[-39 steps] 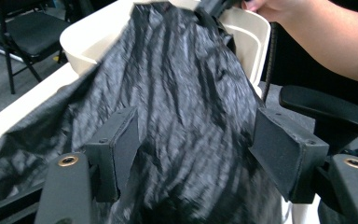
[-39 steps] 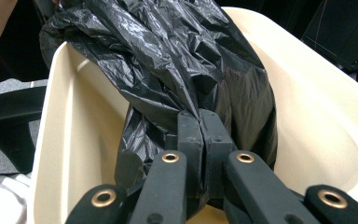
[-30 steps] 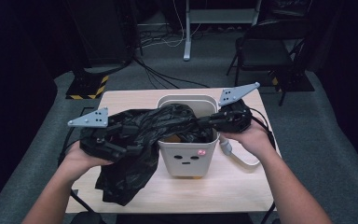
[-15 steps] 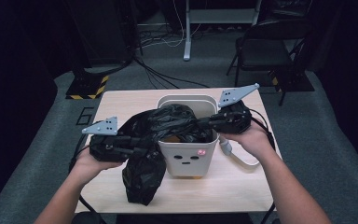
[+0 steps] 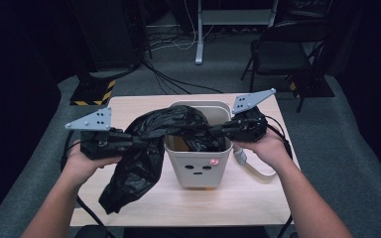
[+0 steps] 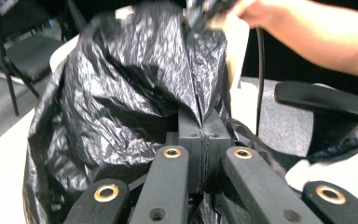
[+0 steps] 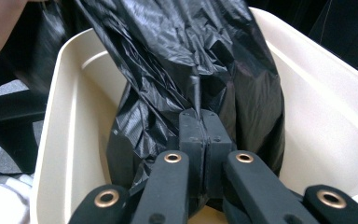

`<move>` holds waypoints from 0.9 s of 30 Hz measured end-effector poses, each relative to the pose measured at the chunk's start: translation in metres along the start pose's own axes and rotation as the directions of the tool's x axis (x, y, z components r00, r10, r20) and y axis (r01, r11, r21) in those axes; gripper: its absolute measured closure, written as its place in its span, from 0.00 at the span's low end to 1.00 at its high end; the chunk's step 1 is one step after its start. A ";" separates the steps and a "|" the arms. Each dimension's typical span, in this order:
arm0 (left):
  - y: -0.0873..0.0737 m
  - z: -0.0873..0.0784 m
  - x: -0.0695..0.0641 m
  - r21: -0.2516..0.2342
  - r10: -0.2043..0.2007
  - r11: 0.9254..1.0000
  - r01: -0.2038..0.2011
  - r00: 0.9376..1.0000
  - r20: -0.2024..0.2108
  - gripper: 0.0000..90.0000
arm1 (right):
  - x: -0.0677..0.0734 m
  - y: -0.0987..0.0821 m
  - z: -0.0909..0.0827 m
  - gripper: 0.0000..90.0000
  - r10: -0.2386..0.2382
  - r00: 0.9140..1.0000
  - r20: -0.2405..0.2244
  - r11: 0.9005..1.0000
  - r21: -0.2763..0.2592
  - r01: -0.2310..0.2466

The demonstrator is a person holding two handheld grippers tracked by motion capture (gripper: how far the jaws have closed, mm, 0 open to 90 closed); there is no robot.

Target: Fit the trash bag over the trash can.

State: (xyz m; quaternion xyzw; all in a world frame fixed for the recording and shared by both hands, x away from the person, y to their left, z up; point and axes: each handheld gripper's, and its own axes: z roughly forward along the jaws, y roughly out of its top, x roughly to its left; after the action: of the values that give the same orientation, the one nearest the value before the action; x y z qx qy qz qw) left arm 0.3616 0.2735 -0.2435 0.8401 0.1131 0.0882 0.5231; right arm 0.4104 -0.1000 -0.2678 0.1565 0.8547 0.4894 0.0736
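I work both hand-held tools from afar as a bin gets its liner; nearest my own side, the loose tail of the black bin liner [image 5: 129,183] hangs below the left gripper [image 5: 129,141] onto the light wooden table [image 5: 258,208]; that gripper's jaws have just been closing, and in the left gripper view they stand pressed together with a fold of the plastic [image 6: 135,93] pinched between them, where a second ago they stood apart around it; the hand has also lifted a little, so the film rises taut from the pinch. Across from it, the right gripper [image 5: 223,130] keeps its jaws clamped on the opposite edge of the liner [image 7: 200,60], just above the right rim of the cream waste bin [image 5: 198,166]; the middle of the bag spans between the two tools and sags into the bin's mouth. With both edges now gripped, I judge the next step is to spread the mouth wide and fold it over the rim; thin film could slip or tear if pulled hard. Beyond the grippers, past the table's far edge, stand a dark chair [image 5: 287,49] and trailing floor cables [image 5: 178,82].
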 end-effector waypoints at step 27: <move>0.063 0.083 0.028 0.078 0.020 0.997 -0.028 0.994 0.106 0.99 | -0.001 0.006 -0.030 0.58 0.009 0.999 0.041 0.997 -0.075 -0.006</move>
State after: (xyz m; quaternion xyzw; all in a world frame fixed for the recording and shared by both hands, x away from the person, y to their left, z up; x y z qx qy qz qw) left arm 0.4169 0.1834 -0.2223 0.8650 0.0784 0.0455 0.4935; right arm 0.4038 -0.1217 -0.2479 0.1669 0.8335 0.5181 0.0951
